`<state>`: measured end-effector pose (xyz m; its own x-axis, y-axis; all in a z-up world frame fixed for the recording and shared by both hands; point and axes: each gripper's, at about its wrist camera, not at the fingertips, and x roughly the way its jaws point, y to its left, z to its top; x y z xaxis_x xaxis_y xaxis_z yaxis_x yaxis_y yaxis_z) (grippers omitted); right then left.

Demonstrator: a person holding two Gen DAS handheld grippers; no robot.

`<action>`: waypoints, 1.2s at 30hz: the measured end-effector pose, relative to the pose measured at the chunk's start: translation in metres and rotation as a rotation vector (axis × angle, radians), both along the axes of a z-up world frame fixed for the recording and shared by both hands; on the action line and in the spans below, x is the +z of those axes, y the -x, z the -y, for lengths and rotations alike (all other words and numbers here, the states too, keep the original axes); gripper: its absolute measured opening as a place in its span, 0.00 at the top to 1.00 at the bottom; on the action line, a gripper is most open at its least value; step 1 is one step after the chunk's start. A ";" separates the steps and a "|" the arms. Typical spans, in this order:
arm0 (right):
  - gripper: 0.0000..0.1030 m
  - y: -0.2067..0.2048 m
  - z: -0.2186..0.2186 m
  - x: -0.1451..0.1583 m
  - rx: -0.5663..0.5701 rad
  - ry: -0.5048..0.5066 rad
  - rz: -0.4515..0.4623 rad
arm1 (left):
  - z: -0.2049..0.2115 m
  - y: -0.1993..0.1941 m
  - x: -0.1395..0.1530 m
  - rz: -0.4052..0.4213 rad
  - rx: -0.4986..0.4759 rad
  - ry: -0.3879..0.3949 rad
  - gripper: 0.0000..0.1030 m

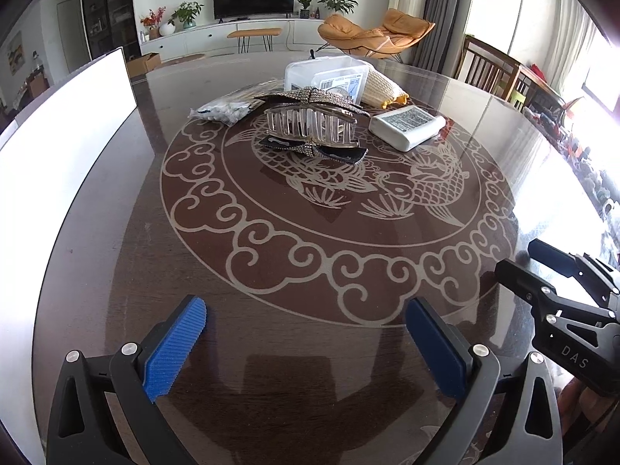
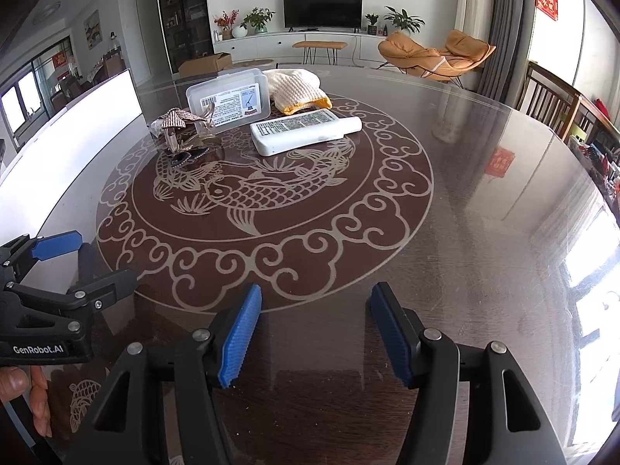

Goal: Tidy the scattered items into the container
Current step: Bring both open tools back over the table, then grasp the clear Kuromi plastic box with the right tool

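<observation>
Table first: dark glass with a fish pattern fills both my views. At its far left edge stands a white bin. Across the far middle lie 5 loose things: a clear plastic box, a knitted pouch just right of it, a white tube nearer, a jewelled hair claw left of the tube, and a small bag of beads. My left gripper and right gripper both hover near me, jaws wide, empty.
</observation>
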<state>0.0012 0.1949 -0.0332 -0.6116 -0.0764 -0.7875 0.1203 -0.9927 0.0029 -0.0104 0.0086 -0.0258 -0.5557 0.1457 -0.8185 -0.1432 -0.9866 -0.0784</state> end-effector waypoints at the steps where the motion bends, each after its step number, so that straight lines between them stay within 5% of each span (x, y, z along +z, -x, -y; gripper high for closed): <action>1: 0.41 0.000 0.000 0.000 0.000 0.000 0.000 | 0.002 0.000 0.000 -0.003 0.003 -0.013 0.00; 13: 0.41 0.007 0.000 0.001 0.016 0.014 0.006 | 0.004 -0.002 0.002 -0.005 0.007 -0.005 0.00; 21: 0.41 0.107 0.029 0.044 0.075 0.008 -0.078 | 0.000 -0.001 0.001 -0.001 0.008 0.022 0.00; 27: 0.41 0.182 0.063 0.046 0.102 0.133 0.069 | 0.001 -0.001 0.001 -0.004 0.009 0.006 0.00; 32: 0.41 0.167 0.100 0.036 0.357 0.271 0.164 | 0.004 -0.001 0.003 -0.010 0.016 -0.021 0.00; 36: 0.41 0.164 0.114 0.062 0.386 0.156 0.022 | 0.000 0.000 0.002 -0.005 0.019 0.002 0.00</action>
